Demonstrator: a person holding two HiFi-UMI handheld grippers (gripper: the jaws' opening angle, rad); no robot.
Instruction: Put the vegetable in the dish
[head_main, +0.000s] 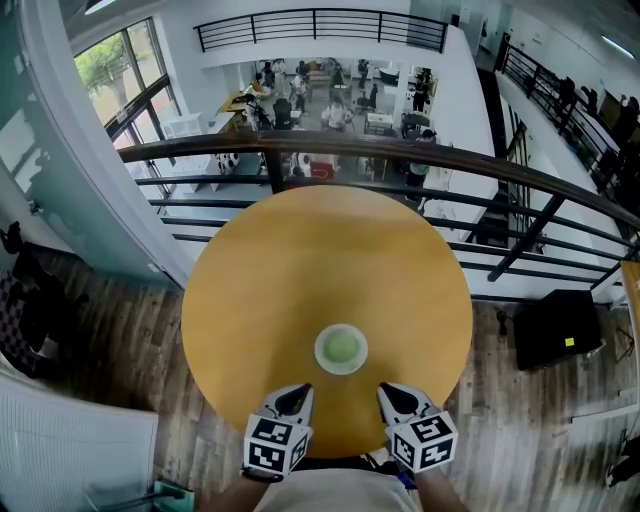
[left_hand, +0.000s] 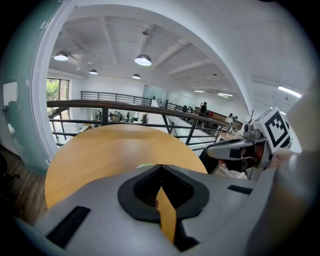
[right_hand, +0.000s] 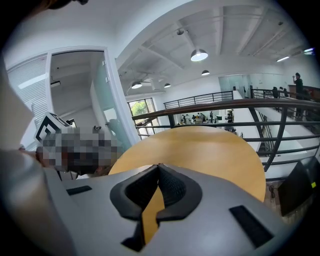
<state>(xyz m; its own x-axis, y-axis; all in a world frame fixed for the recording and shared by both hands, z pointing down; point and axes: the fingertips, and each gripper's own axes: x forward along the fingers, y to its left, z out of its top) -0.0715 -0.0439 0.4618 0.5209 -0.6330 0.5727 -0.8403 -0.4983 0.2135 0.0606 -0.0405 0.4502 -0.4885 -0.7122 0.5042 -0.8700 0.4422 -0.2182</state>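
Evidently the vegetable (head_main: 341, 347) lies in the dish (head_main: 320, 351), so I hold the left tongs (head_main: 295, 393) and right tongs (head_main: 392, 392) clenched, empty.

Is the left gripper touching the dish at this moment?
Apart. In the head view, a strip of bare table shows between the tips of the shut left gripper and the rim of the white dish.

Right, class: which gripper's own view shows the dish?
The left gripper: a pale sliver of the dish peeks over its shut jaws; from the right gripper, only table shows.
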